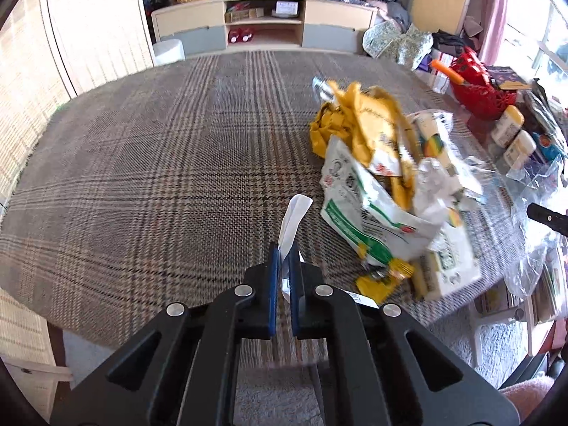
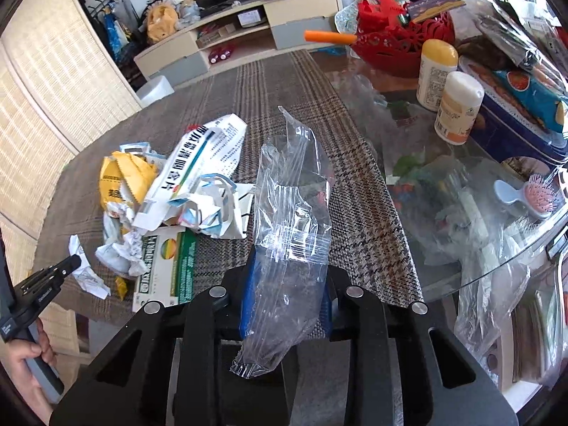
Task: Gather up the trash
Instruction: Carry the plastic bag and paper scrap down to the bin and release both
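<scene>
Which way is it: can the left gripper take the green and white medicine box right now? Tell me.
Probably not. The left gripper is shut on a white paper scrap, so its jaws are occupied. The green and white medicine box lies uncovered close by.

Left claw [image 1: 283, 254] clamped on a white paper scrap [image 1: 294, 225], held above the plaid-covered bench [image 1: 159, 159]. Trash pile [image 1: 387, 184] of yellow and white wrappers sits to its right.

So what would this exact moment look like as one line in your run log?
left gripper: shut on white paper scrap | right gripper: shut on clear plastic bag | trash pile: on plaid tablecloth
</scene>
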A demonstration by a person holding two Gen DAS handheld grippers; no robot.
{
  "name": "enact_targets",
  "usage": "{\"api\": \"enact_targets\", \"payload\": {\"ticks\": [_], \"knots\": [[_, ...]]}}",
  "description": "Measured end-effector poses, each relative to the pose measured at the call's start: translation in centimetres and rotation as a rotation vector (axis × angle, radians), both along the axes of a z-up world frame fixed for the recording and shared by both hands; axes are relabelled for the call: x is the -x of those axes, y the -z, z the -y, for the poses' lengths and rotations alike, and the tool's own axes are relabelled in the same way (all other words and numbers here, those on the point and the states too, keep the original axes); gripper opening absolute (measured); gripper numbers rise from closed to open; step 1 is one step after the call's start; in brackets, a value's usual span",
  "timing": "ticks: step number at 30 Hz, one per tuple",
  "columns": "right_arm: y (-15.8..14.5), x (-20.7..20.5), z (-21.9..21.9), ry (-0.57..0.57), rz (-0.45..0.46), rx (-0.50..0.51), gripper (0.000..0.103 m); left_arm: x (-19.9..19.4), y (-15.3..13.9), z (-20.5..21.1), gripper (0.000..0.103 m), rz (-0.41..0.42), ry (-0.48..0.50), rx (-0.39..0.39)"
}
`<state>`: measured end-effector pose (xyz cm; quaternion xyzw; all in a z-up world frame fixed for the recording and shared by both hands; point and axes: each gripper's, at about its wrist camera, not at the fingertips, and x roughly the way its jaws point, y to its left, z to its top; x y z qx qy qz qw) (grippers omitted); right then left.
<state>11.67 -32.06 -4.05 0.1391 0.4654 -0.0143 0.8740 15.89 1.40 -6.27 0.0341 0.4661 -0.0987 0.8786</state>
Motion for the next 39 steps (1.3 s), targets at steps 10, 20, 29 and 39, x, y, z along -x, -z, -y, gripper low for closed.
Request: {"api": "enact_targets", "payload": {"ticks": [10, 20, 29, 39], "knots": [[-1.8, 9.0, -5.9, -0.203, 0.071, -0.018, 0.03, 11.8, -2.9, 0.8, 0.004, 0.096, 0.019, 0.125], [4.8, 13.9, -8.2, -0.22, -0.033, -0.078, 0.03, 17.3, 4.7, 5.2, 0.004, -0.032, 0.076, 0.111], [12.7, 12.5, -9.9, -0.251, -0.181, -0.113, 0.031, 17.2, 12.7, 6.6, 0.004, -0.166, 0.088, 0.085], [15.2, 10.6, -10.7, -0.233, -0.238, -0.126, 0.044, 15.3, 15.8, 7.3, 0.017, -0.257, 0.089, 0.118]]}}
